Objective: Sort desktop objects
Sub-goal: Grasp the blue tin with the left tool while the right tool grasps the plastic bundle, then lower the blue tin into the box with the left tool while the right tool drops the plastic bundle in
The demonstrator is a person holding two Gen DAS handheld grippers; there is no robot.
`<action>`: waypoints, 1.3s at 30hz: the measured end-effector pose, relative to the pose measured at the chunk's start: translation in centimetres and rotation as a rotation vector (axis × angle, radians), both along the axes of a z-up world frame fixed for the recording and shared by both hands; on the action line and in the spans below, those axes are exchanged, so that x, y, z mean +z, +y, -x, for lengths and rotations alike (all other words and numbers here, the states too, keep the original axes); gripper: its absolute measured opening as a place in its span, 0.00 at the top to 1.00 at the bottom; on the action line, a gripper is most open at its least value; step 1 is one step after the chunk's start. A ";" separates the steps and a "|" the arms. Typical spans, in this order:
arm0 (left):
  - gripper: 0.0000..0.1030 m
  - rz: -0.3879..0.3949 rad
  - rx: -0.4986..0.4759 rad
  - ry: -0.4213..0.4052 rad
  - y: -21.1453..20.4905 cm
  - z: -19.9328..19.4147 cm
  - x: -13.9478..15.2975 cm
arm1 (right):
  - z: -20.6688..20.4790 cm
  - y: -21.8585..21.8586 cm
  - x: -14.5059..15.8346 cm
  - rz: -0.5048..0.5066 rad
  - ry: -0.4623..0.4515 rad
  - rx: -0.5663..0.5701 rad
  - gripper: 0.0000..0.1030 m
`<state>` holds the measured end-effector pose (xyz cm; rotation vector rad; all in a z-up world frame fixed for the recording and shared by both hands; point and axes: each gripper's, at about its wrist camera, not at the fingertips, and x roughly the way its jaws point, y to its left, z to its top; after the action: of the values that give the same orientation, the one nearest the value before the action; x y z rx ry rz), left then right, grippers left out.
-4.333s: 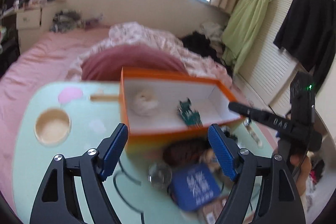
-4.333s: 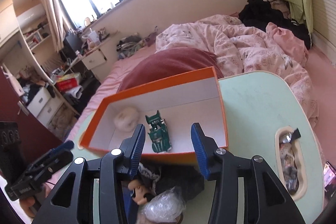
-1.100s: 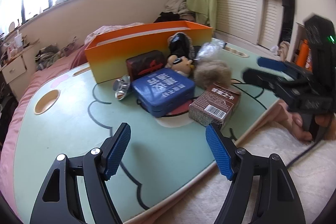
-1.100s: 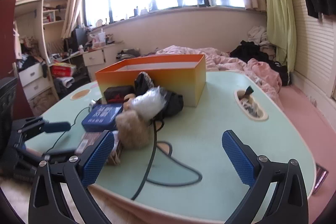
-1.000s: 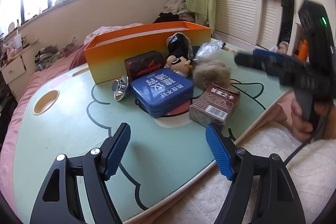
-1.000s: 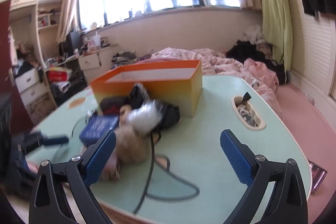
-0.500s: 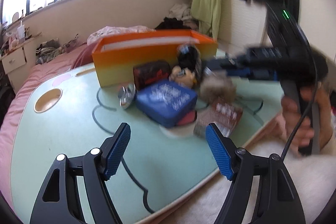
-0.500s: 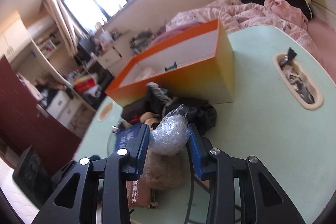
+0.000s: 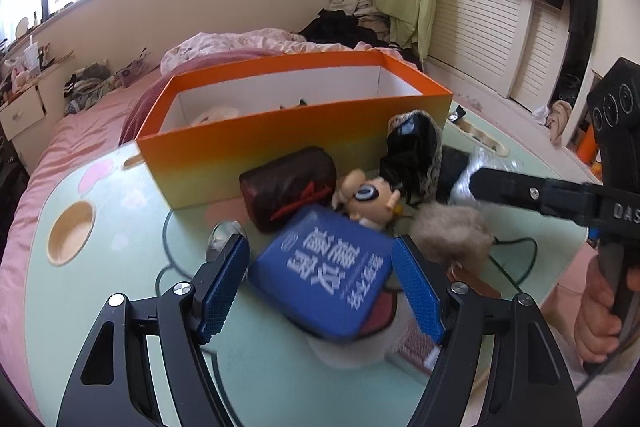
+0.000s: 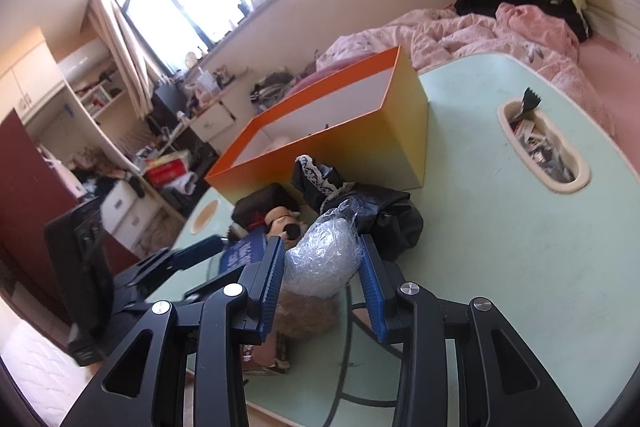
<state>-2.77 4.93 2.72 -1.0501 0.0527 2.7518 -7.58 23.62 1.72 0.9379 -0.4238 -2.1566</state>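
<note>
Blue pouch (image 9: 325, 269) on green table (image 9: 100, 291), straddled by left gripper (image 9: 326, 279), jaws released; best centred before closing.

Crinkly plastic bundle (image 10: 322, 259) clenched in right gripper (image 10: 324, 273), beside orange box (image 10: 352, 147); best lifted clear, then lowered inside.

The flat blue zipped pouch (image 9: 326, 273) between the left gripper's (image 9: 320, 287) open jaws bears large white Chinese characters, blurred beyond reading. To its right, the black right gripper (image 9: 504, 183) shows white letters "DAS", cut off at the frame's edge.

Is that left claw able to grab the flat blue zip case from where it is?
Probably yes: the left claw stands open with the flat blue zip case between its pads, nothing blocking.
</note>
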 end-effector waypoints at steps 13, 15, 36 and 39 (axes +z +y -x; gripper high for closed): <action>0.35 0.022 -0.049 -0.106 0.3 0.8 -1.4 | 0.1 2.9 0.5 0.143 -0.050 0.031 0.64; 0.35 0.019 -0.040 -0.103 -0.1 0.5 -1.3 | 0.4 3.1 0.3 0.168 -0.069 0.039 0.64; 0.35 -0.107 0.002 0.025 -3.7 -3.7 1.8 | -5.3 1.0 1.5 -0.283 0.228 -0.002 0.38; 0.35 -0.108 -0.007 0.027 -3.6 -3.9 1.9 | -4.1 -0.3 -0.5 -0.299 0.133 0.035 0.70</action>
<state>1.11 1.37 4.59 -0.9830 -0.0876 2.7281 -3.50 23.36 1.18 0.9448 -0.0187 -2.2724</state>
